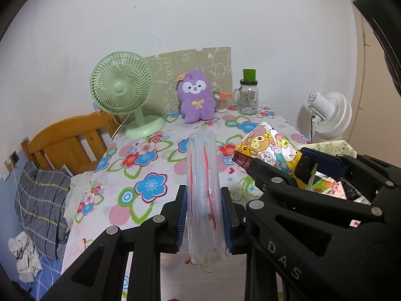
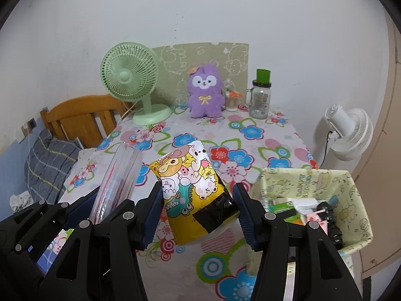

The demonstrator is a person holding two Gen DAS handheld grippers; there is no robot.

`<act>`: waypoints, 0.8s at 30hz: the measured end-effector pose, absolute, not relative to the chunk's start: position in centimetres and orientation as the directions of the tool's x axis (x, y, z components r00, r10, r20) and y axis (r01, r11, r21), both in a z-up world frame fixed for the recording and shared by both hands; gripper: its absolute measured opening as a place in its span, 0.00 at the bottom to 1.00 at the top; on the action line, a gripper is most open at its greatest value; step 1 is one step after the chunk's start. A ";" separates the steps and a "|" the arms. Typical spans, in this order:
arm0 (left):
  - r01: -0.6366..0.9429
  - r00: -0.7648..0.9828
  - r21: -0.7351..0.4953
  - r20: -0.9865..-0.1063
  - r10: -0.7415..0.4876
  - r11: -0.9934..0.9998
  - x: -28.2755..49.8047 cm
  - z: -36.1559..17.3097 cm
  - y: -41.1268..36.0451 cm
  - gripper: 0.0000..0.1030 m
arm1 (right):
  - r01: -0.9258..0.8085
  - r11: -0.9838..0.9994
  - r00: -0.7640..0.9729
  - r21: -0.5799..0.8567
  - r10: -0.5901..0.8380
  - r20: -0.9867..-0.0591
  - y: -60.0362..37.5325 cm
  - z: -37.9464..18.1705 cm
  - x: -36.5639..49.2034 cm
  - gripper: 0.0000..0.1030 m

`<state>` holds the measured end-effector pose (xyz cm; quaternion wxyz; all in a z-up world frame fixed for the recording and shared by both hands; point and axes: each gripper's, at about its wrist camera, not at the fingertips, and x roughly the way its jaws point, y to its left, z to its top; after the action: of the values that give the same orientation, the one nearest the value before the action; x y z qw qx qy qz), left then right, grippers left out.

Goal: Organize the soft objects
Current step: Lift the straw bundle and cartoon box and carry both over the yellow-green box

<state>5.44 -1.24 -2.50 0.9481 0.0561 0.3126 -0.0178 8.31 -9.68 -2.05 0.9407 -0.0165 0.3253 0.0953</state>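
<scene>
My left gripper (image 1: 204,200) is shut on a clear plastic pack with red lines (image 1: 203,170), held on edge above the flowered tablecloth (image 1: 140,165). Just to its right, my right gripper (image 2: 198,193) is shut on a yellow cartoon-print soft pack (image 2: 190,175) patched with black tape, also held off the table. Each view shows the other gripper: the right gripper (image 1: 273,160) with the cartoon pack (image 1: 265,145), and the left gripper (image 2: 105,208) with the clear pack (image 2: 117,175). A purple plush toy (image 2: 205,92) sits upright at the back of the table.
A pale fabric basket (image 2: 351,183) holding several small items stands at the table's right front. A green desk fan (image 2: 130,77) and a glass jar with a green lid (image 2: 260,97) stand at the back. A white fan (image 2: 348,130) is off the right edge, a wooden headboard (image 2: 82,115) to the left.
</scene>
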 end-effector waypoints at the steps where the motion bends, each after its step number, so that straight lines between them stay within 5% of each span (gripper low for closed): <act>1: 0.075 0.805 0.095 -0.594 -0.004 0.993 5.4 -2.4 -1.5 0.24 | -0.185 0.982 0.772 0.031 0.164 -0.613 -10.0 -2.0 8.2 0.57; 24: 0.221 0.796 0.096 -0.593 -0.123 0.971 5.9 -2.1 -9.5 0.24 | -0.056 0.998 0.795 0.027 0.061 -0.603 -18.2 -1.8 7.4 0.57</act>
<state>5.89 -9.46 -2.13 0.9442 0.0802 0.3062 -0.0909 7.41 -18.25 -1.80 0.9475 0.0038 0.3184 0.0310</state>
